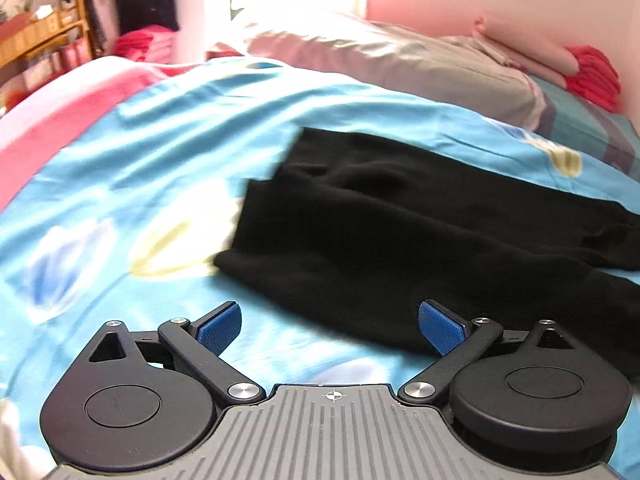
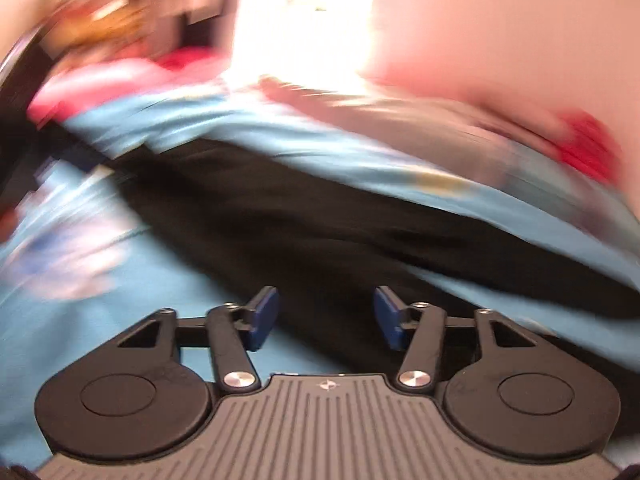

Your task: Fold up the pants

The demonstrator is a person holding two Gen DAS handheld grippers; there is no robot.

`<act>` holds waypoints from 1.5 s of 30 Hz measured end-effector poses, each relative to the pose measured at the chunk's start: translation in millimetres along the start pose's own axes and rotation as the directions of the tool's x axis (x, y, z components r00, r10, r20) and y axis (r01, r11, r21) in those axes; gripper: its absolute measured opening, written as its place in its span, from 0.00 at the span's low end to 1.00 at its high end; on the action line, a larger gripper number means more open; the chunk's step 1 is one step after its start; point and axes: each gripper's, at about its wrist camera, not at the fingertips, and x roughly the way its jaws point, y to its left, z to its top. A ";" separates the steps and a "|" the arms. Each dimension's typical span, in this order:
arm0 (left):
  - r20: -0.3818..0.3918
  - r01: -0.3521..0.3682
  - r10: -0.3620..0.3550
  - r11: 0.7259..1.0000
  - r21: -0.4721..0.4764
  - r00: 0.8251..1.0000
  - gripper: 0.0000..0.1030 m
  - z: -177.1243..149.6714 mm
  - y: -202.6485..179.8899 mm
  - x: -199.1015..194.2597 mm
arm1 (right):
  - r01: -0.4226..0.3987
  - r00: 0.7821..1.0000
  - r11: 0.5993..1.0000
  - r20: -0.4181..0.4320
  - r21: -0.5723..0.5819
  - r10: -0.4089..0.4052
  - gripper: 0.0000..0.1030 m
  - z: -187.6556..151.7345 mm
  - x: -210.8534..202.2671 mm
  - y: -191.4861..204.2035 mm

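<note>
Black pants (image 1: 400, 232) lie on blue bedspread (image 1: 140, 168); no containers.

Two low, close wrist views across the bed (image 1: 160, 152), sharing black pants (image 1: 400, 232).

The left gripper (image 1: 330, 328) is held low and level, its jaws spread wide, blue pads (image 1: 221, 328) facing each other with nothing between them. The right gripper (image 2: 326, 318) tilts slightly, jaws parted more narrowly, blue pads (image 2: 264, 316) bare; its view is smeared by motion blur.
</note>
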 end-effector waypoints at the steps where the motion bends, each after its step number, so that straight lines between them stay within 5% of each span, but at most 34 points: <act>1: 0.007 -0.007 0.007 1.000 -0.013 1.000 1.00 -2.2 11.5 -3.7 | -0.029 1.000 0.996 -0.003 -0.080 0.029 0.53 7.4 12.3 24.5; 6: 0.032 -0.018 0.021 0.994 -0.104 0.999 1.00 -11.7 65.2 -19.8 | -0.035 0.999 0.928 -0.010 -0.371 0.034 0.53 43.4 83.1 109.9; 10: 0.040 -0.023 0.029 0.989 -0.144 0.999 1.00 -13.2 91.2 -19.8 | 0.035 0.999 0.877 0.038 -0.478 -0.019 0.51 59.0 134.5 146.5; 11: 0.037 -0.022 0.028 0.989 -0.148 0.999 1.00 -13.0 95.4 -18.0 | 0.073 0.997 0.875 0.060 -0.479 -0.050 0.41 65.0 147.2 151.4; 12: 0.033 -0.023 0.028 0.988 -0.152 0.999 1.00 -12.7 98.0 -16.7 | 0.053 0.999 0.894 0.021 -0.445 -0.048 0.11 71.3 156.8 149.6; 13: 0.034 -0.027 0.032 0.988 -0.151 0.999 1.00 -13.3 100.0 -17.6 | 0.009 0.999 0.920 -0.038 -0.392 -0.026 0.10 76.7 164.2 146.2; 14: 0.043 -0.030 0.036 0.989 -0.144 0.998 1.00 -14.5 102.5 -20.9 | 0.018 0.999 0.934 -0.034 -0.357 -0.032 0.10 78.1 160.2 146.8; 16: 0.063 -0.016 0.025 0.990 -0.139 0.998 1.00 -19.4 105.2 -28.9 | -0.079 0.997 0.935 -0.011 -0.346 0.080 0.10 74.3 115.0 157.1; 18: 0.080 -0.016 0.027 0.990 -0.140 0.996 1.00 -21.1 108.7 -33.8 | -0.113 0.982 0.891 0.085 -0.440 0.167 0.10 65.3 64.8 184.2; 21: 0.106 0.000 0.016 0.988 -0.154 0.994 1.00 -21.6 109.9 -41.8 | -0.204 0.977 0.883 -0.037 -0.423 0.209 0.12 54.4 72.0 200.9; 24: 0.108 -0.004 0.019 0.990 -0.144 0.994 1.00 -23.6 101.9 -43.3 | -0.145 0.986 0.885 0.005 -0.443 0.164 0.24 48.5 71.8 205.5; 28: 0.098 0.014 -0.003 0.994 -0.109 0.995 1.00 -26.4 87.8 -43.4 | -0.203 0.976 0.917 0.000 -0.344 0.216 0.48 43.8 38.2 172.1; 33: 0.100 0.069 -0.064 0.996 -0.051 0.993 1.00 -29.4 59.7 -48.8 | 0.019 0.999 0.959 0.032 -0.282 -0.010 0.58 -6.9 -20.5 94.5; 37: 0.071 0.108 -0.109 0.994 0.021 0.991 1.00 -31.2 26.1 -42.7 | 0.198 0.972 0.932 -0.063 -0.302 -0.227 0.57 -53.8 -37.9 32.0; 40: 0.041 0.127 -0.129 0.991 0.050 0.991 1.00 -33.7 1.0 -31.4 | 0.268 0.955 0.922 -0.050 -0.280 -0.293 0.57 -71.2 -21.8 2.4; 41: 0.031 0.119 -0.121 0.991 0.063 0.992 1.00 -34.8 -8.5 -26.3 | 0.264 0.957 0.935 -0.054 -0.238 -0.284 0.55 -69.9 -15.9 -8.3; 42: 0.022 0.093 -0.095 0.993 0.078 0.995 1.00 -35.9 -16.5 -20.7 | 0.257 0.960 0.947 -0.059 -0.191 -0.272 0.38 -68.0 -10.9 -16.5; 43: 0.017 0.064 -0.066 0.993 0.095 0.998 1.00 -38.1 -22.9 -15.0 | 0.232 0.967 0.962 -0.069 -0.143 -0.244 0.08 -65.5 -5.3 -22.9; 45: -0.014 0.007 -0.005 0.993 0.117 1.000 1.00 -41.4 -27.5 -2.7 | 0.227 0.968 0.968 -0.087 -0.107 -0.237 0.09 -63.3 1.8 -21.8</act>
